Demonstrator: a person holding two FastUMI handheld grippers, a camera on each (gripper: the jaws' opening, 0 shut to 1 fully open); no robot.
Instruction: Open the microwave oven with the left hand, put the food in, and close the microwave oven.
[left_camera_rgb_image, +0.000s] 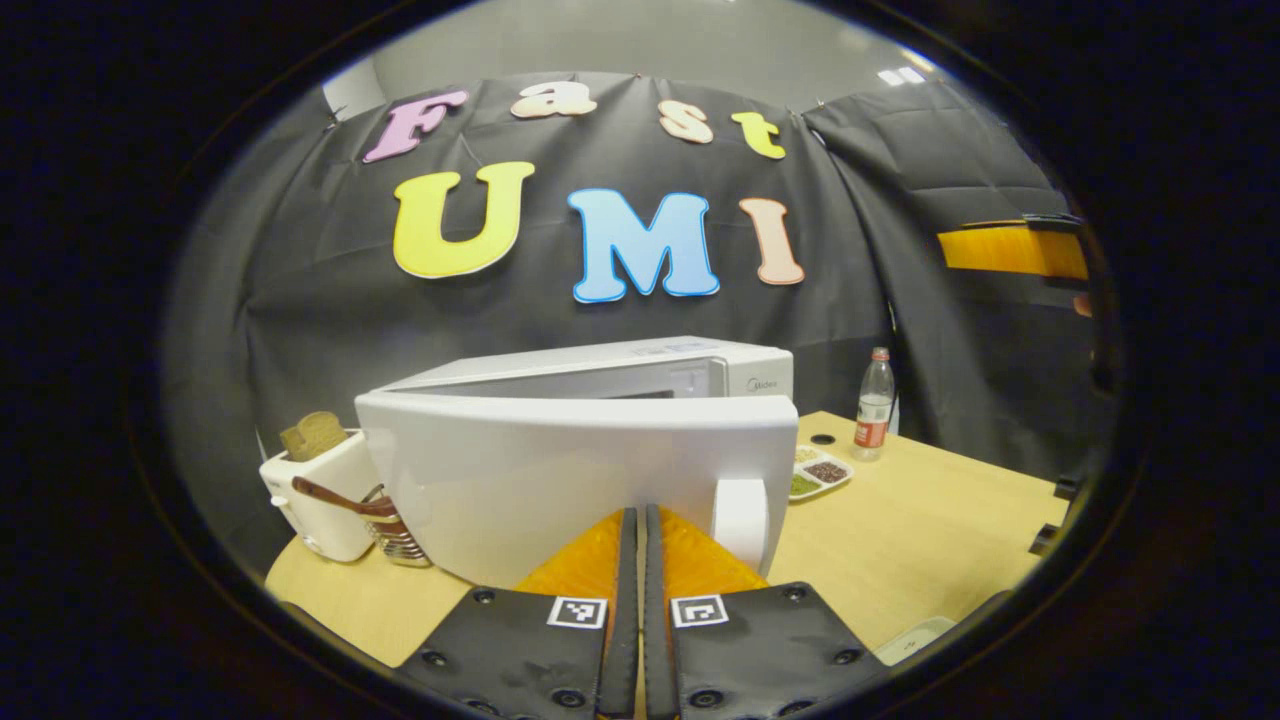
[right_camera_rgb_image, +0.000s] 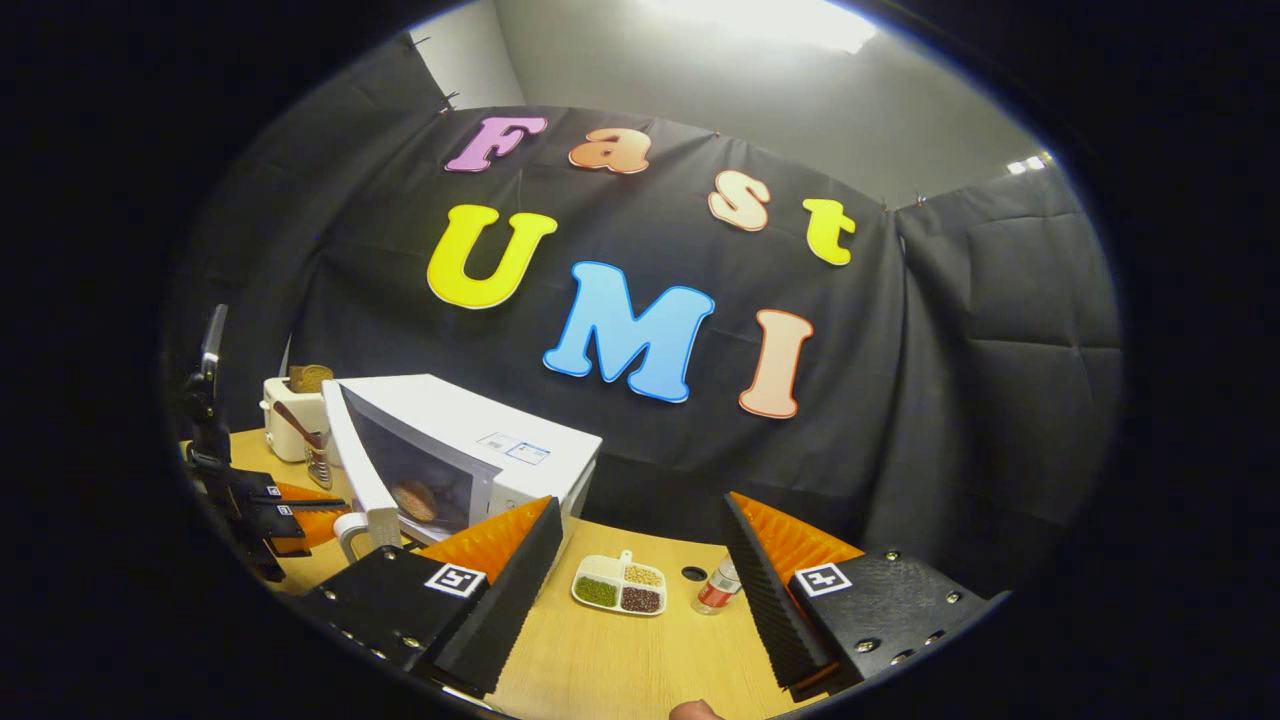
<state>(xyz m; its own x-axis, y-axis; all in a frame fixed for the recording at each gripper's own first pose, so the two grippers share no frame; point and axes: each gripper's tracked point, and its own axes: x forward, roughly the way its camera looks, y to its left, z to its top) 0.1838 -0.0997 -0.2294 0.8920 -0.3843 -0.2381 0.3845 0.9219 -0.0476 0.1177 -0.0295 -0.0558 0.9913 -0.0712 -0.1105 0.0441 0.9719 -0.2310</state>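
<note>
On light wood surface (left_camera_rgb_image: 930, 530): white microwave oven (left_camera_rgb_image: 600, 400), door (left_camera_rgb_image: 570, 480) swung partly open, white handle (left_camera_rgb_image: 740, 520) at its free edge. Through door window in right gripper view: food (right_camera_rgb_image: 415, 500), round and brown, inside cavity. Left hand-held gripper (left_camera_rgb_image: 634, 520): level, pointed at door's outer face just beside handle, fingers closed together to a thin slit, holding nothing; contact with door cannot be told. Same left hand-held gripper seen from right gripper view at far left, beside door edge. Right hand-held gripper (right_camera_rgb_image: 640, 560): raised over surface, well apart from oven, fingers spread wide, empty. Also on surface: white toaster (left_camera_rgb_image: 320, 490) with bread, utensil rack (left_camera_rgb_image: 395, 535), divided dish (right_camera_rgb_image: 620, 585) of grains, bottle (left_camera_rgb_image: 874, 405) with red label.
</note>
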